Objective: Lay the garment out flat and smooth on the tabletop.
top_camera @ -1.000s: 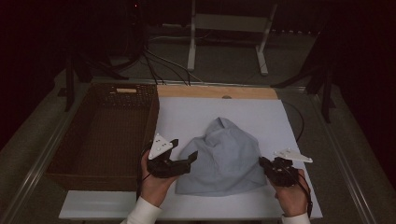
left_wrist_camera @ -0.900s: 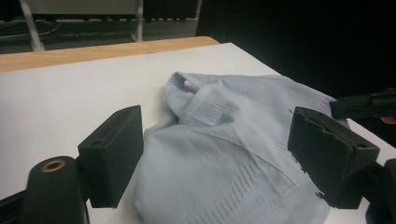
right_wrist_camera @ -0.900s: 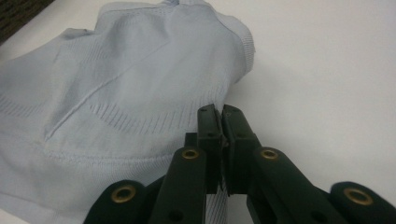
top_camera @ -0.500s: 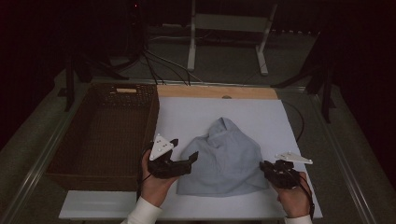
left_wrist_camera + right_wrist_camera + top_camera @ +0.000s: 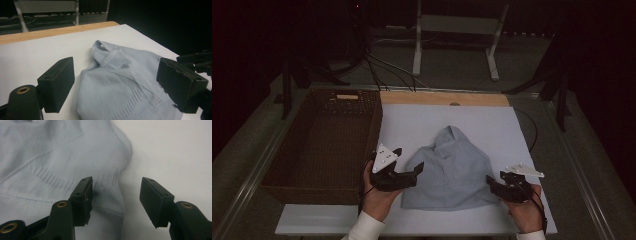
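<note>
The right hand-held gripper (image 5: 499, 186) had just been opening, its jaws apart at the garment's (image 5: 451, 170) ribbed corner, fabric between them unpinched, probably letting go. The left hand-held gripper (image 5: 408, 172) stood wide over the garment's other edge. The garment lay right of the basket (image 5: 324, 145) on the desk (image 5: 512, 125); its underside was hidden

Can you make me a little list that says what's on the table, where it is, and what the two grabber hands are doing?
main thing: light blue garment, lying crumpled on the white sheet
basket: brown wicker basket, left of the sheet, nothing seen inside
left gripper: jaws open, at the garment's left edge, not pinching it
right gripper: jaws have just been opening; the garment's ribbed edge lies between them, pads not pressing it
back of table: wooden strip
</note>
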